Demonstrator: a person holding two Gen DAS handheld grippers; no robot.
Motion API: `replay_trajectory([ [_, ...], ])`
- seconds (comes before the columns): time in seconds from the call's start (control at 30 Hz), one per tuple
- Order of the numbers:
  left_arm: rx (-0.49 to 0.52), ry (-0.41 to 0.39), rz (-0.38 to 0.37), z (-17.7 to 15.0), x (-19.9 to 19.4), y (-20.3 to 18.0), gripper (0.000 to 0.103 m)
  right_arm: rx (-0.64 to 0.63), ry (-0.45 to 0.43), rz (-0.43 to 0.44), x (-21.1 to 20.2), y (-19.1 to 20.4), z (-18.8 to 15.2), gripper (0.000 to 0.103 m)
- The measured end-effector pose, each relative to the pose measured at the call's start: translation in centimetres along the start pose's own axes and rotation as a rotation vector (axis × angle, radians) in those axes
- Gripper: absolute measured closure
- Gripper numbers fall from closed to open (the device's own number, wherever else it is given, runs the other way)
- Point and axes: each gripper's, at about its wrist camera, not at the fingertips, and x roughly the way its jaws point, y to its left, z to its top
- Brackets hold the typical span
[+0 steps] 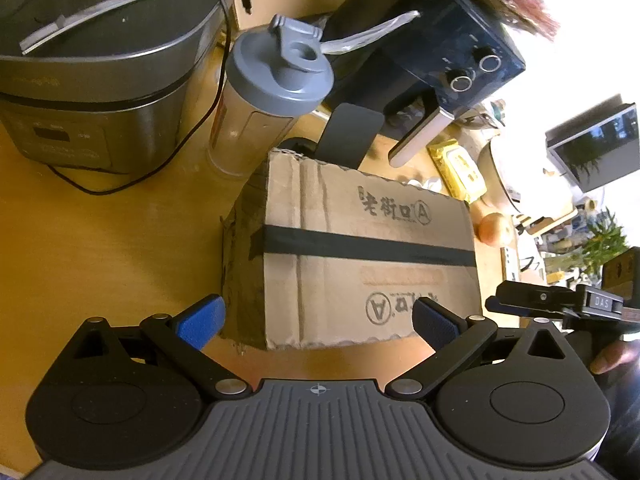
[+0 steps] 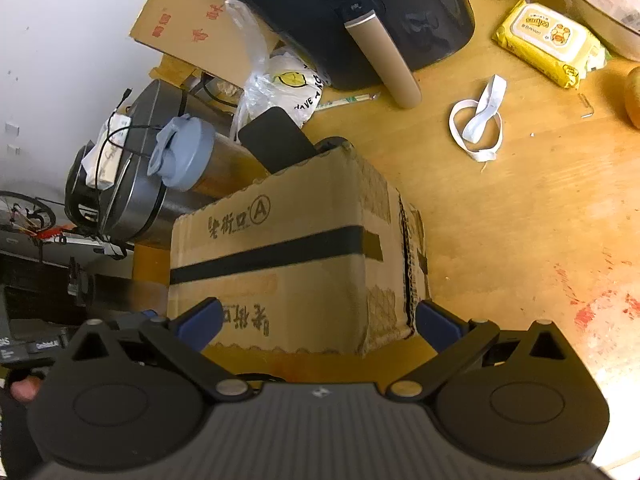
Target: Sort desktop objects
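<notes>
Both hand-held grippers sit closest to the lenses: our left hand-held gripper (image 1: 318,322) and right hand-held gripper (image 2: 318,322) are released, blue pads spread wide, grasping nothing. We note the cardboard box (image 1: 360,256) directly ahead of each, resting on the wooden tabletop (image 1: 112,240), its near edge between the open pads in both wrist views. Black tape (image 1: 360,245) runs along its top, marking what we take as the long axis, crosswise to the left fingers. Neither gripper touches it; both look about equally near. Behind it stand a shaker bottle (image 1: 264,92) and a dark phone (image 2: 276,140) leaning at its far edge. We judge a two-sided lift likely next.
</notes>
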Motion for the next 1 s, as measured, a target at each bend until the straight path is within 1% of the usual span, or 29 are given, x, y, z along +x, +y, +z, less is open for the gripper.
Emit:
replay_trajectory([
  [0.13, 0.033, -0.036, 0.056, -1.0, -1.0, -0.9, 0.000, -0.034, -0.018, -0.015, -0.7, 0.5, -1.2, 0.000],
  [0.4, 0.044, -0.068, 0.105, -3.5, -2.5, -1.9, 0.000, -0.091, -0.059, -0.051, -2.1, 1.4, -3.9, 0.000],
  [0.57, 0.045, -0.090, 0.128, -5.2, -3.4, -2.3, 0.000, -0.156, -0.081, -0.084, -2.9, 2.4, -5.6, 0.000],
  [0.7, 0.065, -0.117, 0.177, -6.8, -4.0, -2.9, 0.000, -0.202, -0.111, -0.109, -3.6, 3.0, -6.9, 0.000],
  [0.9, 0.059, -0.137, 0.190, -8.8, -4.8, -3.6, 0.000, -0.272, -0.140, -0.156, -4.1, 3.6, -8.9, 0.000],
  [1.0, 0.072, -0.146, 0.212, -9.8, -5.1, -4.1, 0.000, -0.309, -0.154, -0.181, -4.3, 3.9, -10.0, 0.000],
])
